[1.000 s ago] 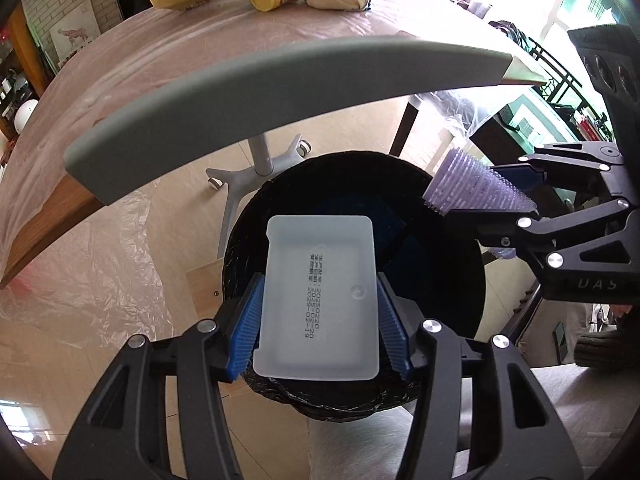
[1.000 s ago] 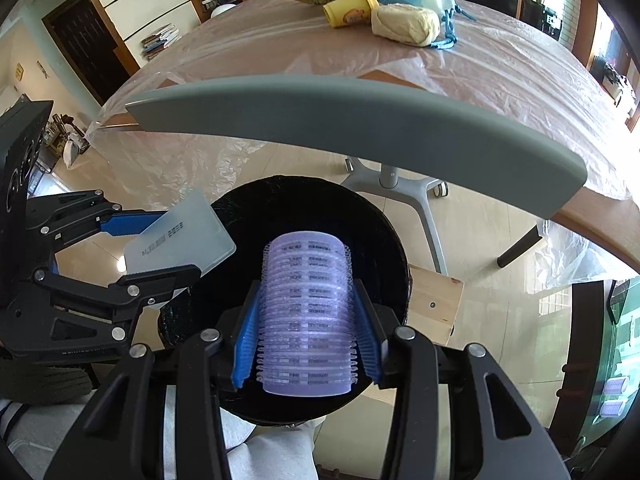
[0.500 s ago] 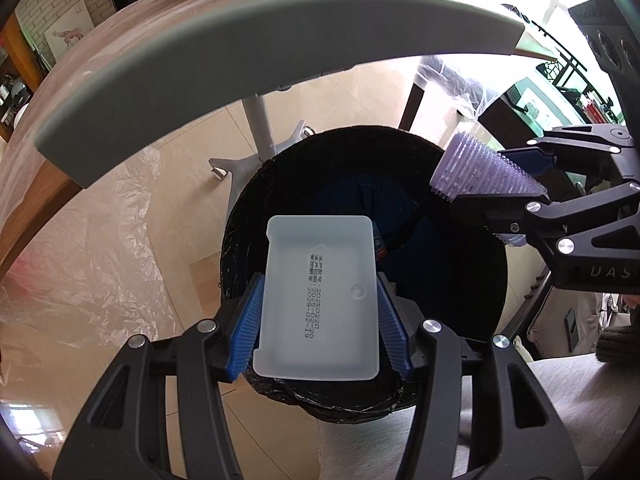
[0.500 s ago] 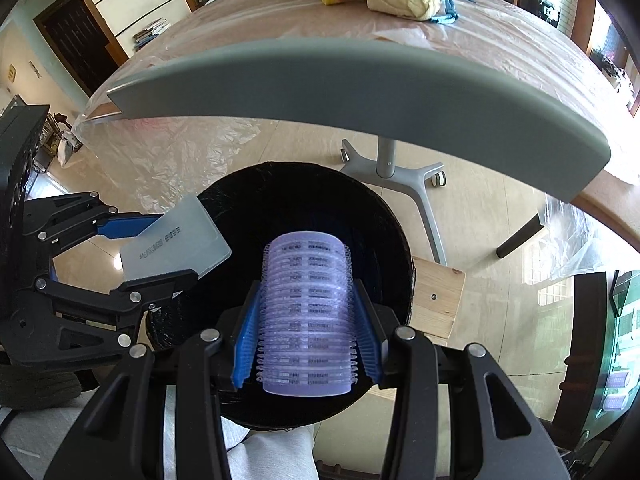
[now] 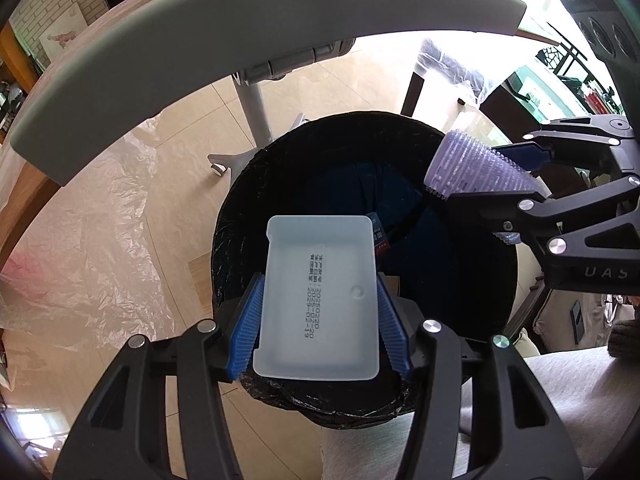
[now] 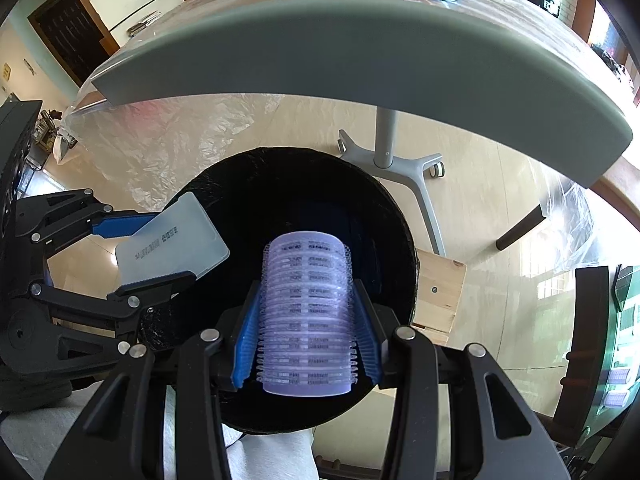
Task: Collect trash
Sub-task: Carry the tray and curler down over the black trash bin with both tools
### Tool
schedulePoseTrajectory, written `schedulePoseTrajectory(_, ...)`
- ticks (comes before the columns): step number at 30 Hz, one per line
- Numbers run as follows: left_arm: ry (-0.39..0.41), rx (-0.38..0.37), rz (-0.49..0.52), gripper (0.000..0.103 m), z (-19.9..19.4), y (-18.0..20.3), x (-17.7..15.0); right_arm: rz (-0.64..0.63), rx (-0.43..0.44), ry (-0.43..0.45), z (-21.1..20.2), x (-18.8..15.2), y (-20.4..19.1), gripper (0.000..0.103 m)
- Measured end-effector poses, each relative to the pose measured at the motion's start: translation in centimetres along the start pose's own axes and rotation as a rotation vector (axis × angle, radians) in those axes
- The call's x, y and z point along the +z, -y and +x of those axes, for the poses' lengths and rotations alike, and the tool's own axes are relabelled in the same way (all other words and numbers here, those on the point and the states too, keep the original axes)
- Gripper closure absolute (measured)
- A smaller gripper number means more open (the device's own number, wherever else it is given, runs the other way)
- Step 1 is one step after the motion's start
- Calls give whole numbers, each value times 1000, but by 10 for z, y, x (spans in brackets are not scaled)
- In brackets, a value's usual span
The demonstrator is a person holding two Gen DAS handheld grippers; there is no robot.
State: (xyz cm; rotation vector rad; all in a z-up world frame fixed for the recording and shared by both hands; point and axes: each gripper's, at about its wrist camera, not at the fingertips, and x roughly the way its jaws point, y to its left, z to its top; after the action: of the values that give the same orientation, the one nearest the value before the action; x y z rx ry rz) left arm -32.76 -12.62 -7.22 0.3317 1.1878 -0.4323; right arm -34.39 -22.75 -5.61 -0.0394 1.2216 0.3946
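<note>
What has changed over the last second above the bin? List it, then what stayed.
Both grippers have sunk toward the black-lined bin, whose mouth now looms larger, and the grey tabletop edge has risen in view. Nothing was let go: the left gripper still clamps the white plastic tray, the right gripper still clamps the purple hair roller.

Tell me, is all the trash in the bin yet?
Not yet. Something blue already lies inside the black bin. The left gripper holds a white plastic tray over it, and the right gripper holds a purple hair roller over it. Both still need dropping in.
</note>
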Motion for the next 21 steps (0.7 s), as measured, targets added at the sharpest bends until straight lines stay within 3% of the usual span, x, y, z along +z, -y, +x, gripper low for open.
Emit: schedulePoseTrajectory(21,-32,-2,31,49,18,2,1,1,5,-30,14,4,-2,61)
